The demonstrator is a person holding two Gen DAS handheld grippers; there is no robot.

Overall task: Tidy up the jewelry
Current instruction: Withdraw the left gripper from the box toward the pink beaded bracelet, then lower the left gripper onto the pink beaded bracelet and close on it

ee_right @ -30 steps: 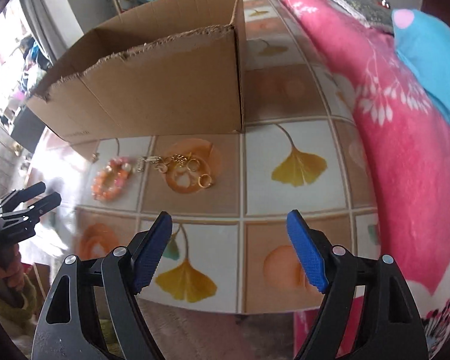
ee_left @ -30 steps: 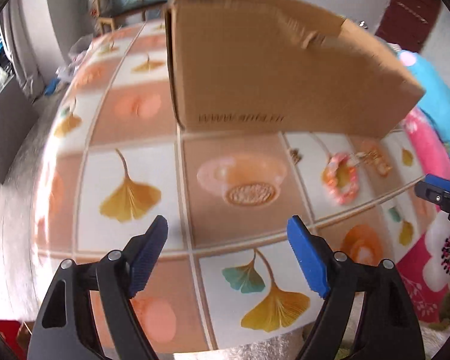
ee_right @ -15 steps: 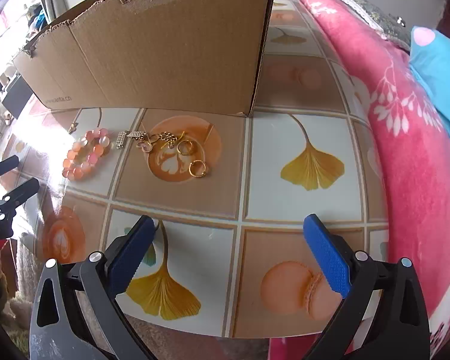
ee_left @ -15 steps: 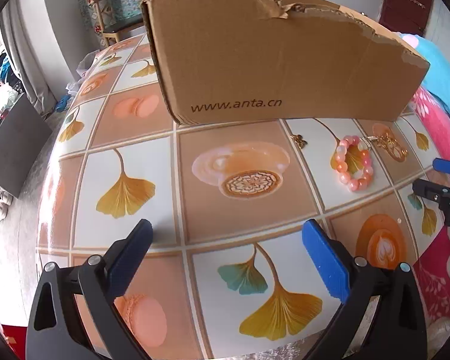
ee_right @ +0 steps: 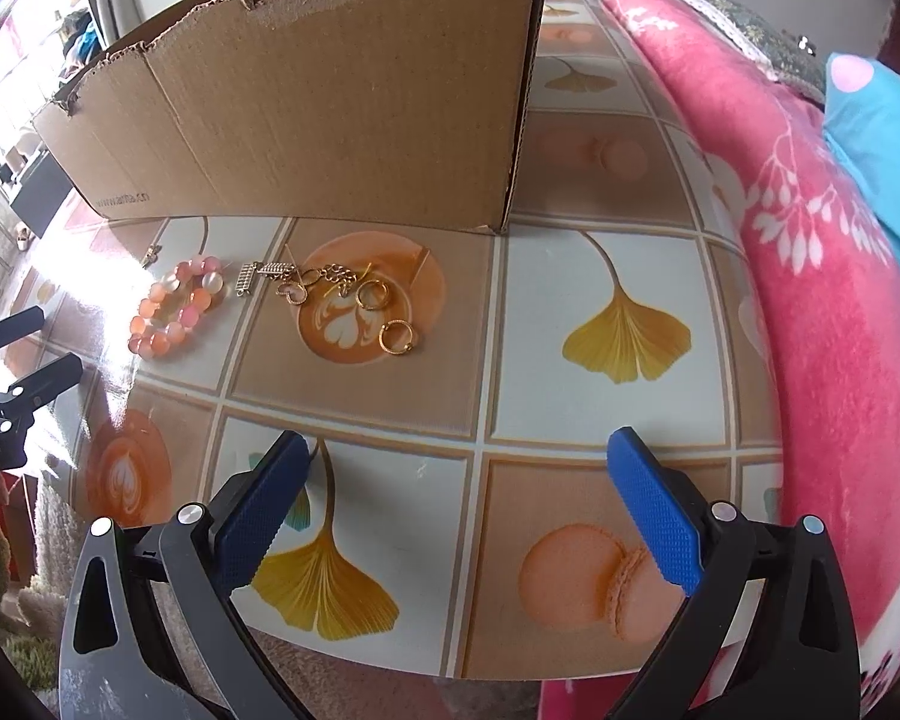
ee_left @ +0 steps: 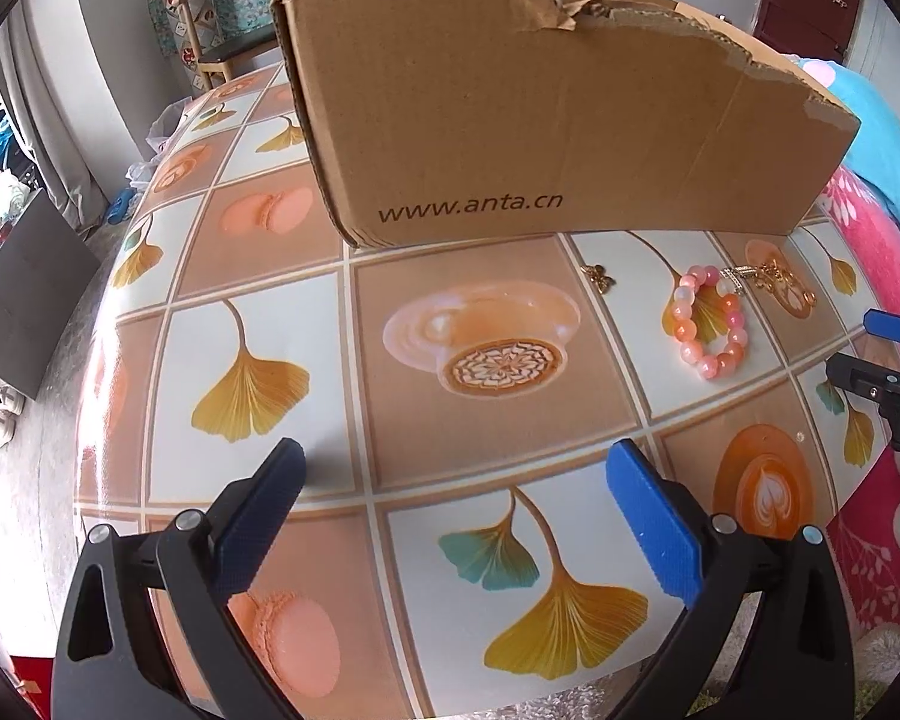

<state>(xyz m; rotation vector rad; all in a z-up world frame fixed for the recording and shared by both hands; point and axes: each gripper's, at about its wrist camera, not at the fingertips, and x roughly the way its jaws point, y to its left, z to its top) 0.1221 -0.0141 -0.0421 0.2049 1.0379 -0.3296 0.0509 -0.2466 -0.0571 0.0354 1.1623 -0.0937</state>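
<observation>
Both spread wide with nothing between: left gripper (ee_left: pixel 453 507) and right gripper (ee_right: pixel 456 501), above the worktop (ee_right: pixel 594 276). At 10 o'clock from the right: pink bead bracelet (ee_right: pixel 171 309), gold chains and rings (ee_right: pixel 336 291), before the cardboard box (ee_right: pixel 330 114).

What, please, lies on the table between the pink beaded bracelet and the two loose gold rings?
In the right wrist view, a tangle of gold chain with a small silver clasp piece lies between the pink beaded bracelet and the gold rings.

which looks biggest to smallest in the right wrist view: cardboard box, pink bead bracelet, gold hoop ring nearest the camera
1. cardboard box
2. pink bead bracelet
3. gold hoop ring

All lie at similar depth, so the ranking seems safe.
</observation>
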